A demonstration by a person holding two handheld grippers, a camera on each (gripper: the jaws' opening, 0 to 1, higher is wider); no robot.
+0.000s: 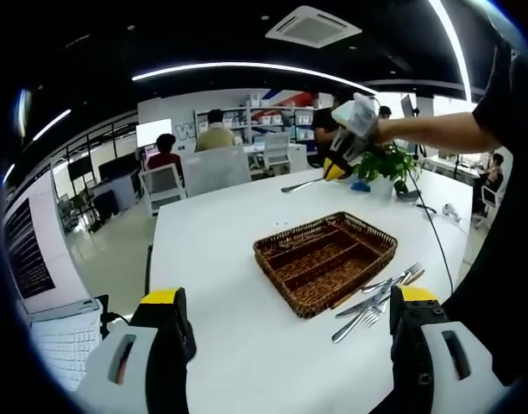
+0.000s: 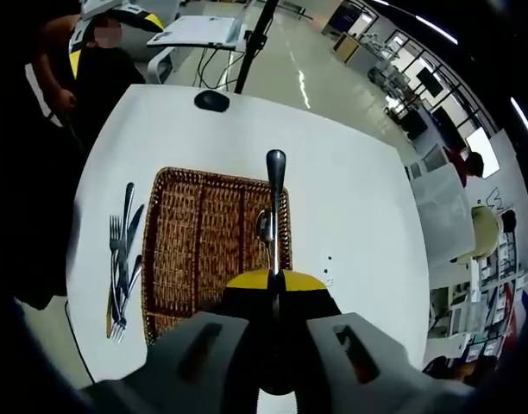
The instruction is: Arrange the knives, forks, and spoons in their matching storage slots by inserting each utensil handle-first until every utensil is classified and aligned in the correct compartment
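Wicker tray (image 2: pixel 195 250) under right tool (image 2: pixel 273 285), clamped on, seemingly, a spoon (image 2: pixel 273 216); left tool (image 1: pixel 286 323) spread open.

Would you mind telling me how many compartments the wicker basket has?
3: the wicker basket has three long parallel slots side by side, all apparently empty; the right tool holds a utensil above one outer slot.

One wicker basket (image 2: pixel 195 250) sits mid-table (image 2: pixel 359 198); one utensil (image 2: pixel 273 203) is held above it; a pile of loose cutlery (image 2: pixel 122 259), count unclear, lies beside the basket's edge.
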